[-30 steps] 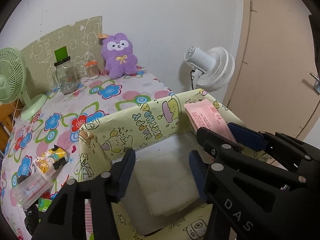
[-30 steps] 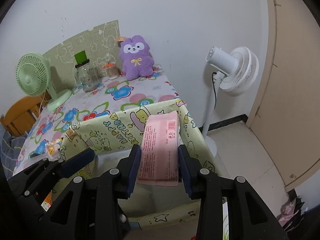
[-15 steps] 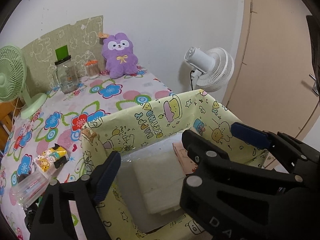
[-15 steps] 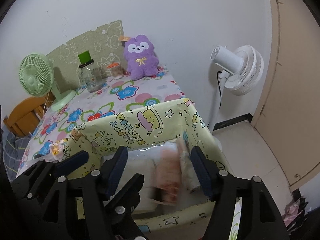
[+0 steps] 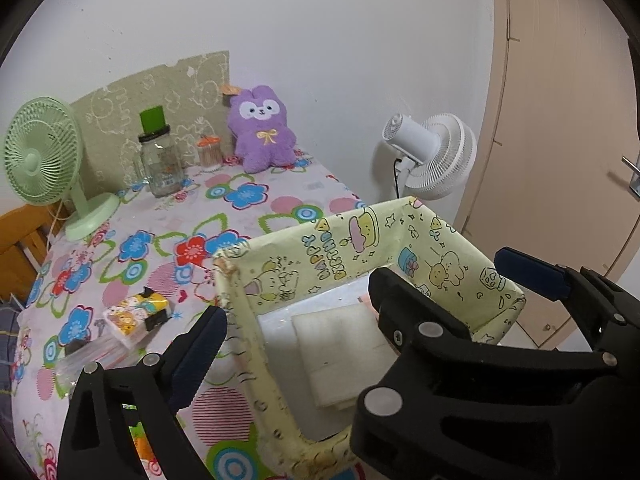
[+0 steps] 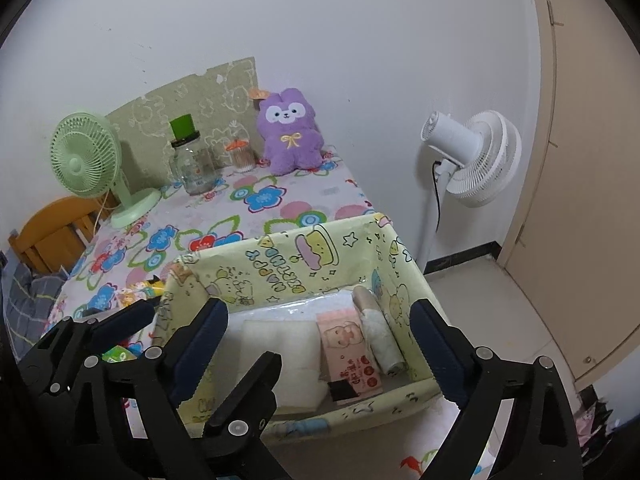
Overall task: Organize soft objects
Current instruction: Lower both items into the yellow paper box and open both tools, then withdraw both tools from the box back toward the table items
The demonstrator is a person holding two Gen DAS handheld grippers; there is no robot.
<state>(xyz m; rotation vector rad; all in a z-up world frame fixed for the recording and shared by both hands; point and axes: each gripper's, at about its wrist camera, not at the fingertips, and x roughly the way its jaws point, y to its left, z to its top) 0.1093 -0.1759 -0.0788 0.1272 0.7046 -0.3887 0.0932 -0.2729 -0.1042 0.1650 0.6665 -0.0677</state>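
Note:
A yellow cartoon-print box [image 5: 320,240] [image 6: 280,256] stands at the table's near right corner. Inside it lie a white folded pad [image 5: 340,352] [image 6: 280,340], a pink packet [image 6: 348,344] and a pale roll [image 6: 380,336] against the right wall. My left gripper [image 5: 296,304] hovers over the pad, its jaws opening, with nothing pressed between them. My right gripper [image 6: 316,312] hangs above the box with jaws opening and nothing gripped; the pink packet lies below it. A purple plush [image 5: 260,128] [image 6: 290,128] sits at the table's far edge. A small printed tissue pack [image 5: 134,312] lies left of the box.
On the flowered tablecloth [image 5: 240,196] stand a green desk fan [image 5: 40,152], a glass jar with a green lid [image 5: 160,164] and a small jar [image 5: 210,154]. A white floor fan [image 6: 472,156] and a door [image 6: 592,160] are right; a wooden chair [image 6: 52,232] is left.
The right gripper, shut on the pink packet a second ago, let it go; it now lies in the box. Both grippers' jaws spread wide and drew back a little from the box.

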